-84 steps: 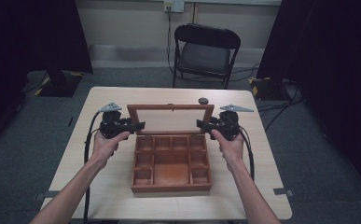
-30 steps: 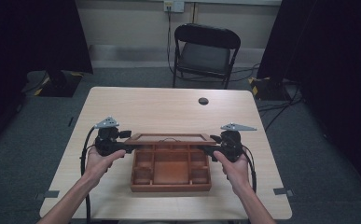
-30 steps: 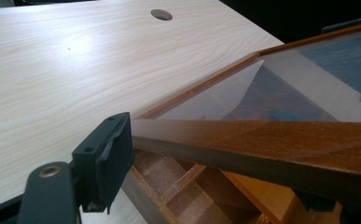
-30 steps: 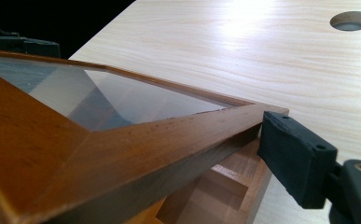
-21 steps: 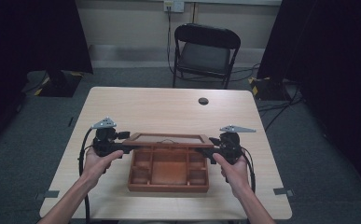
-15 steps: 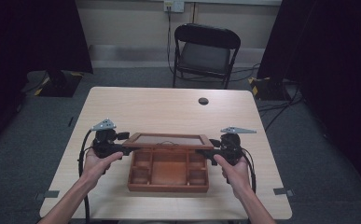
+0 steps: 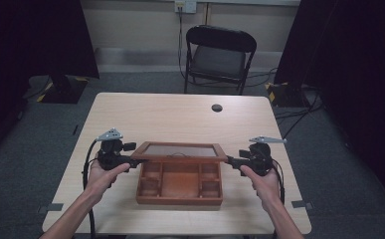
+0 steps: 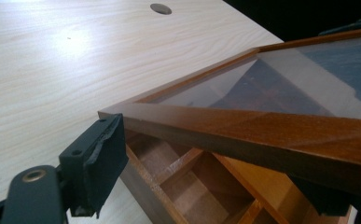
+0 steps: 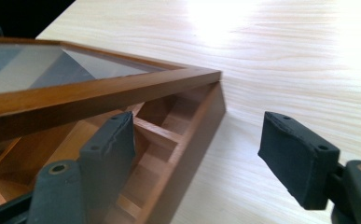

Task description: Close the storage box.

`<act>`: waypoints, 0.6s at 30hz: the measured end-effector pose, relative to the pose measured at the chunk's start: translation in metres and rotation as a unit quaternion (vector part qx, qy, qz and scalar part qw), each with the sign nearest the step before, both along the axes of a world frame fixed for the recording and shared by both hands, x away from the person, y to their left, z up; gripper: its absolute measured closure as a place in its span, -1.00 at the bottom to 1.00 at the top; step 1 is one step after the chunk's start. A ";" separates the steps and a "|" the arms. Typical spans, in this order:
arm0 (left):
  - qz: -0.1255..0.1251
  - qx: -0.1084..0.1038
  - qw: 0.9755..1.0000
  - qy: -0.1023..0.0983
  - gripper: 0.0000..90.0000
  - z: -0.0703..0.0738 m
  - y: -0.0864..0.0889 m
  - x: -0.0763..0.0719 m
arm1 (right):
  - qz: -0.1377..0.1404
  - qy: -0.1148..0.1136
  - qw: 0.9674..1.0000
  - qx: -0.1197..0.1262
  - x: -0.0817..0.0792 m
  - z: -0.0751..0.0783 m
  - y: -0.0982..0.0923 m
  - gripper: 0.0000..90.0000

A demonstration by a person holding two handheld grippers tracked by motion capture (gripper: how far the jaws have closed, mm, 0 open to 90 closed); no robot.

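The wooden box (image 7: 179,185) sits near my edge of the counter (image 7: 155,114), its glass-paned lid (image 7: 181,151) tilted part-way over the open compartments. My left tongs (image 7: 130,160) have one pad under the lid's corner, and a second dark pad seems to sit below the frame farther along; I cannot tell whether they are clenched on it. My right tongs (image 7: 230,161) are spread wide at the other front corner, one pad under the frame (image 9: 99,100), the other out over bare counter, gripping nothing.

I judge the risk is on that side: the lid only rests there, so it could slip and slam. The pane could crack or the box skid.

The wood is smooth, reddish, varnished and square-edged; the pale counter has fine grain. The pads are matte black rubber.
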State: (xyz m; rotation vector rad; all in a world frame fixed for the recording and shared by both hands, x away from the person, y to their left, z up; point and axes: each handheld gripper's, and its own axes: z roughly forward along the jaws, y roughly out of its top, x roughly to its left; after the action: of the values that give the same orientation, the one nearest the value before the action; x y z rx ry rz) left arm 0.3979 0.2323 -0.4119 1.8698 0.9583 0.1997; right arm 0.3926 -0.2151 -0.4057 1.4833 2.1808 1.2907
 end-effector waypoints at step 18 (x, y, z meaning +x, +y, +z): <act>-0.011 0.010 1.000 0.009 -0.62 -0.008 0.003 -0.009 | 0.099 -0.062 0.992 0.045 -0.004 0.069 0.048 -0.27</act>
State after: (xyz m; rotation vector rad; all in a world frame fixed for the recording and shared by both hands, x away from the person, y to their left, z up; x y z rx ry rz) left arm 0.3890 0.2351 -0.4195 1.9014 0.9508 0.1805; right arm 0.3889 -0.1669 -0.3369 1.2051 2.2605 1.5185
